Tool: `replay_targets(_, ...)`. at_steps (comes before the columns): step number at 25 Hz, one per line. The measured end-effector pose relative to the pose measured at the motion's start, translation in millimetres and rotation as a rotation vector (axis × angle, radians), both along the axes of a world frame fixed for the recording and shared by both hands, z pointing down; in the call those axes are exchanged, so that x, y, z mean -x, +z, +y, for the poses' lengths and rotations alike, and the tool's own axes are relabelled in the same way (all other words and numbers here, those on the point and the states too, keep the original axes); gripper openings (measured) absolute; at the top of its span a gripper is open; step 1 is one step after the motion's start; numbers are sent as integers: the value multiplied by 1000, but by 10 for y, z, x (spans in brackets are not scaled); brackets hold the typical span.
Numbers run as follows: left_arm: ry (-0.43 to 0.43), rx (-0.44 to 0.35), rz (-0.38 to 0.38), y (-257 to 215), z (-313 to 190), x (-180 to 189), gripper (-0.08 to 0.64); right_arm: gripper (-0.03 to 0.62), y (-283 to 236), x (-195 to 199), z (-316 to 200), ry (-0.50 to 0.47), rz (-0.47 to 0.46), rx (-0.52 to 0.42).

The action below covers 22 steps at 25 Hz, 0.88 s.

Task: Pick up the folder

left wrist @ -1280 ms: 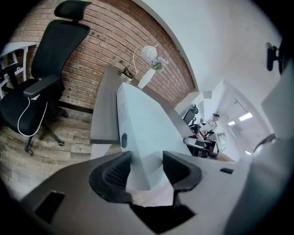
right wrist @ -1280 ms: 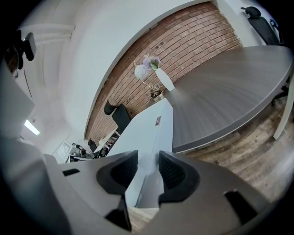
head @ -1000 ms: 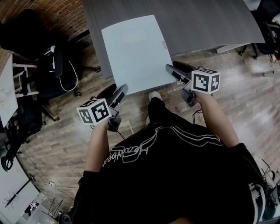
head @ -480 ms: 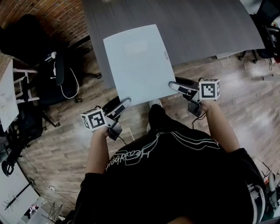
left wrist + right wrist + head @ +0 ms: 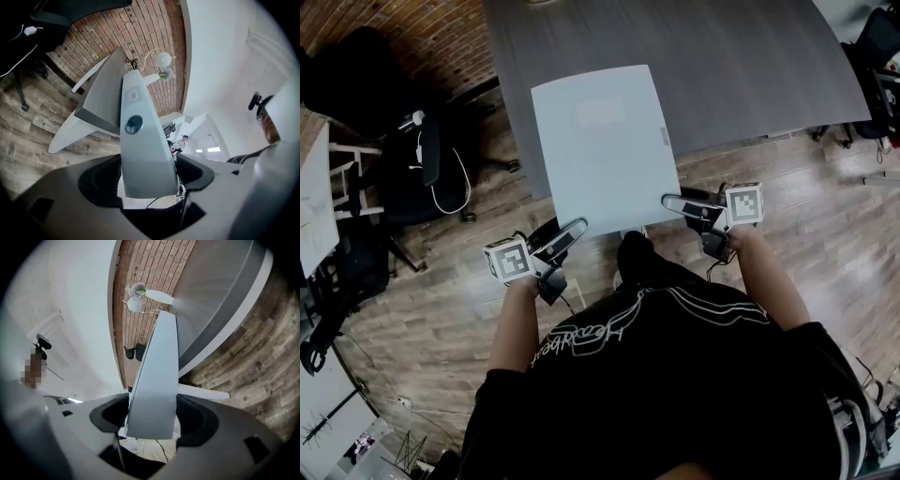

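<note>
At the table (image 5: 750, 66) edge, seen from above, the folder (image 5: 605, 141) overhangs, letting the left gripper (image 5: 572, 231) and right gripper (image 5: 677, 202) reach around it. Left gripper view: jaws, just opened wide, straddle its corner without pinching. Right gripper view: likewise, folder between, unclamped.

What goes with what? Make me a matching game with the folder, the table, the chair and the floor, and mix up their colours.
Things:
1. folder
2. table
3. office chair
4. floor

Colours:
A. black
B. brown wood
C. pale blue
D. grey

Pairs: 1-C, 2-D, 3-A, 4-B
</note>
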<state>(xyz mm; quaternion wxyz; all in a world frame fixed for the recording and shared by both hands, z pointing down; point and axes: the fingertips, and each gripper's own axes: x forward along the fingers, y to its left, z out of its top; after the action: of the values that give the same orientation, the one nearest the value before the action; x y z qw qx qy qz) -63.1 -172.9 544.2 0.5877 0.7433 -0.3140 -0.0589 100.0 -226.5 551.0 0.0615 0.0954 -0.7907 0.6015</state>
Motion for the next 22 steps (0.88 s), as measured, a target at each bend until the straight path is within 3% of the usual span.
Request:
replay_targets(5,6,4,18,71,28,18,357,276,-38,-3,-1,33,-2,0)
replay_targets(13,7,5,-14,26,107,80,354,276,-49,46,122,14,-17,-25)
replay_targets(22,22,-115,-33,-384,462,118,354,276,-515,111,399,-7,-34,-175)
